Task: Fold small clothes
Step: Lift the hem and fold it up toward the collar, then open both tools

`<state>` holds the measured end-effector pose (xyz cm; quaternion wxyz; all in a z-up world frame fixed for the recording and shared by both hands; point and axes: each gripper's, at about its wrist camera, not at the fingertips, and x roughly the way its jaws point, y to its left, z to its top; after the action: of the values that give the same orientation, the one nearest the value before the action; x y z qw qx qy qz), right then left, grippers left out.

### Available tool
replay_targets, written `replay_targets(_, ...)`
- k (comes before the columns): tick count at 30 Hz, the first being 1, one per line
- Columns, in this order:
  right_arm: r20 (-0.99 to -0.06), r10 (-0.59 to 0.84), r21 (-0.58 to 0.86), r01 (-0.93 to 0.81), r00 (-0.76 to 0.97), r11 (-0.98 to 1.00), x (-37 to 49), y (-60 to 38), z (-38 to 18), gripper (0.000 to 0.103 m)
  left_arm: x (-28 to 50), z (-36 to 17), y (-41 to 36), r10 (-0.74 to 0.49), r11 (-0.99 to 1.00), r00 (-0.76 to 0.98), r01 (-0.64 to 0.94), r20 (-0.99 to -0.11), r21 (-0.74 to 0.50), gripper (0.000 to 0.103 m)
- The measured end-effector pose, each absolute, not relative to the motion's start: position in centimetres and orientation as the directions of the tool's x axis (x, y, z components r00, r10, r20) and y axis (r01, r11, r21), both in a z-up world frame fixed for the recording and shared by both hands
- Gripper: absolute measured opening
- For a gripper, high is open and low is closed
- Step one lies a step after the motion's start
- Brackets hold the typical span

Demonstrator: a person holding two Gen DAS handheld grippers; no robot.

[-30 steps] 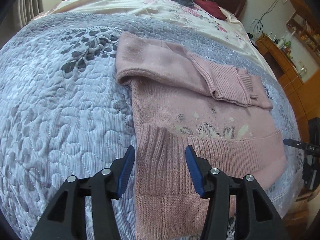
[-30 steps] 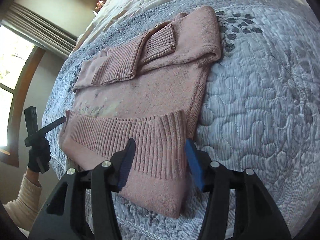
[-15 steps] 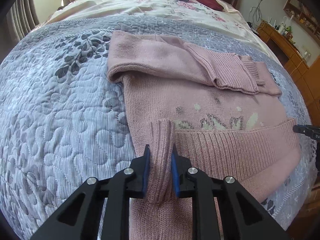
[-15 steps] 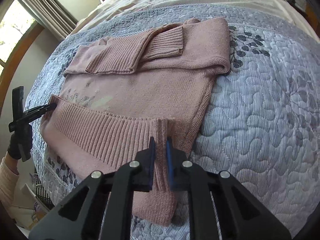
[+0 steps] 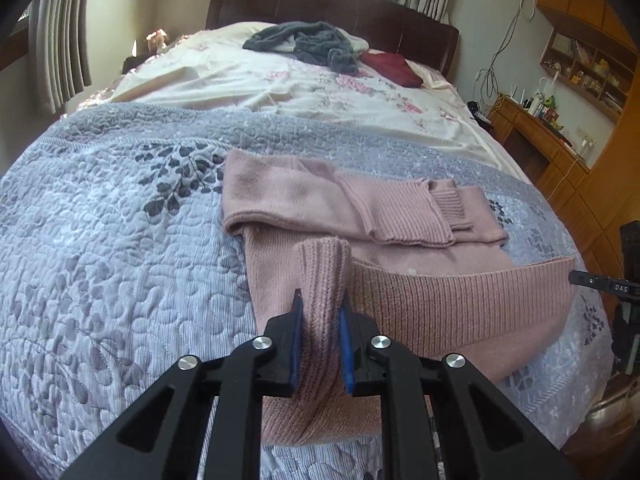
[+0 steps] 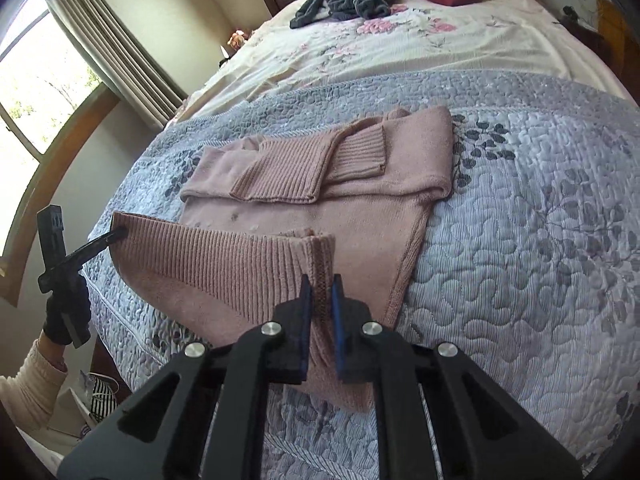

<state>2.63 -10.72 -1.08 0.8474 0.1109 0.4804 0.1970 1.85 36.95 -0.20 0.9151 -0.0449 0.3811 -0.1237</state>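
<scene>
We have the pink sweater (image 5: 400,216) spread across the grey quilt (image 5: 100,240) at the foot of the bed, lying through the middle of both views. Its sleeves are already folded in across the upper body, forming a band in the centre of the left wrist frame, so what remains, as we judge it, is the fold that brings the ribbed hem up toward the shoulders.

Our left gripper (image 5: 321,336), at the bottom centre of its frame, is pressed together on one corner of the ribbed hem (image 5: 460,300), with a bunched fold of knit standing up between its blue pads. Our right gripper (image 6: 320,326), at the bottom centre of its own frame, pinches the opposite hem corner the same way. We hold both corners so that the hem rises as one straight edge and the fold lands square instead of skewed. In the right wrist view the hem stretches from our right gripper toward the left edge of the frame, where the left gripper reaches it, held in a gloved hand (image 6: 66,312).

The lifted edge hangs raised above the body of the sweater, while the shoulders rest flat on the quilt. A grey garment (image 5: 308,42) and a red cloth (image 5: 390,66) lie well apart, near the headboard at the top of the frame.
</scene>
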Motion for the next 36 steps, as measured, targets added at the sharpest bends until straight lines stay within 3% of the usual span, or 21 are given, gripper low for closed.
replay_targets(11,-0.722,0.386,0.334,-0.199,0.574,0.921,10.6,-11.2,4.1,0.008,10.2,5.5,35.9,-0.247,0.969,0.783,0.183,-0.571,-0.168,0.015)
replay_targets(16,-0.725,0.348,0.324,-0.152,0.594,0.934,15.9,-11.4,4.4,0.008,15.6,5.9,35.1,-0.234,0.972,0.795,0.170,-0.560,-0.165,0.015)
replay_targets(22,-0.775,0.289,0.294,-0.086,0.562,0.952,22.1,-11.1,1.2,0.008,21.1,2.6,33.9,-0.200,0.980,0.769,0.146,-0.608,-0.137,0.015)
replay_targets(30,-0.871,0.205,0.228,-0.003,0.446,0.974,27.7,-9.8,-7.2,0.008,26.2,-5.5,34.2,-0.132,0.991,0.662,0.065,-0.738,-0.119,0.016)
replay_targets(36,-0.902,0.165,0.198,0.044,0.399,0.979,29.1,-10.0,-11.2,0.010,28.0,-9.2,35.3,-0.073,0.995,0.601,-0.011,-0.796,-0.099,0.028)
